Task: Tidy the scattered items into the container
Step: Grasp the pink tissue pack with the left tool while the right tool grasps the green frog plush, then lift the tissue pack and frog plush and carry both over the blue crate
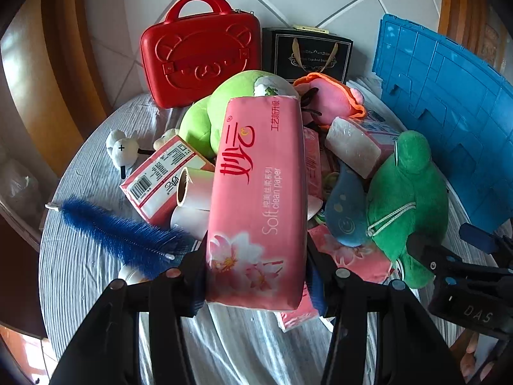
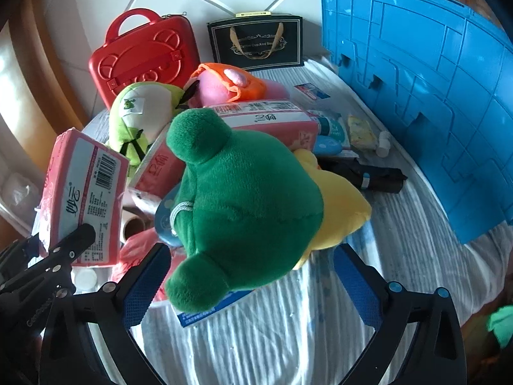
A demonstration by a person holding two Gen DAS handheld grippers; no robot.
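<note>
So left gripper (image 1: 256, 276) clamped across the pink tissue pack (image 1: 256, 199), long axis pointing away; right gripper (image 2: 250, 276) jaws apart around the green plush frog (image 2: 243, 211); blue crate (image 2: 433, 96) lies right, nearer the right hand

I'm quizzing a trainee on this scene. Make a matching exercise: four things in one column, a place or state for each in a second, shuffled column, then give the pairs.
Things:
1. pink tissue pack
2. dark green plush
3. red case
4. blue bottle brush

Places or states:
A. lying flat on the cloth, left side of the left wrist view
B. clamped between the left gripper's jaws
C. standing upright at the back, handle up
D. between the right gripper's fingers

Pairs: 1-B, 2-D, 3-C, 4-A
</note>
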